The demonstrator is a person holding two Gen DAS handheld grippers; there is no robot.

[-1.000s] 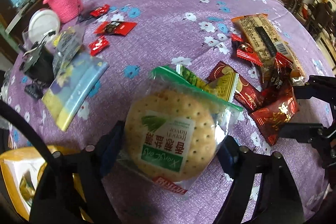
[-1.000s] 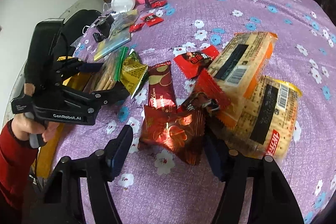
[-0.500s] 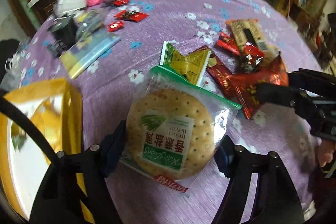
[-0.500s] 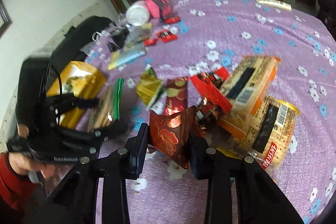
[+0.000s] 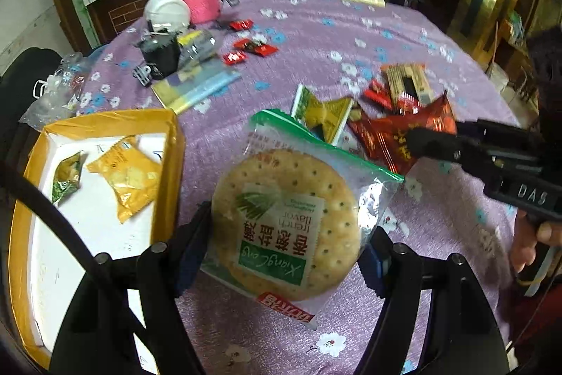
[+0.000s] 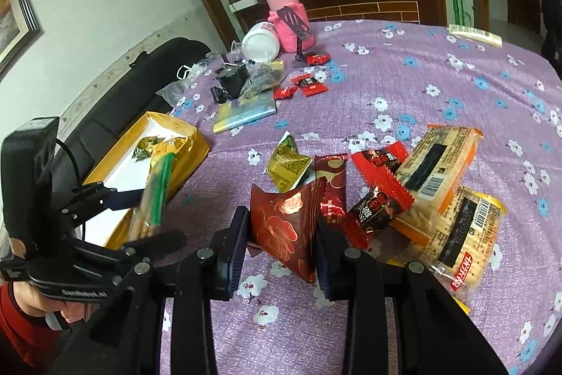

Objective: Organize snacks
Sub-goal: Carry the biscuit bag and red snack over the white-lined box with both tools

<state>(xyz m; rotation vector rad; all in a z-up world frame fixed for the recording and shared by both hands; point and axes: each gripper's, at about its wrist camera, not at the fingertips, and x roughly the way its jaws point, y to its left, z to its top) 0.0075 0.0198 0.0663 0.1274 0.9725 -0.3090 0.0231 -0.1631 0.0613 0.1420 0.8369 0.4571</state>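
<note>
My left gripper (image 5: pixel 281 245) is shut on a round cracker pack (image 5: pixel 286 227) with a green label, held above the purple tablecloth just right of the yellow box (image 5: pixel 172 146). The box holds a yellow snack pack (image 5: pixel 128 174) and a small green one (image 5: pixel 66 176). My right gripper (image 6: pixel 282 234) is shut on a dark red foil snack pack (image 6: pixel 286 220), lifted off the snack pile. In the right wrist view the left gripper (image 6: pixel 140 217) holds its pack edge-on beside the box (image 6: pixel 182 160).
On the cloth lie a green-yellow packet (image 6: pixel 288 164), red candy packs (image 6: pixel 383 171), and two long cracker packs (image 6: pixel 439 164). At the far left stand a pink-sleeved jar (image 6: pixel 289 23), a white tub (image 6: pixel 261 43), a booklet (image 6: pixel 246 115) and small red candies (image 6: pixel 309 83).
The right gripper closed on the dark red pack and lifted it. The left gripper carried the cracker pack up and left, to beside the yellow box.
</note>
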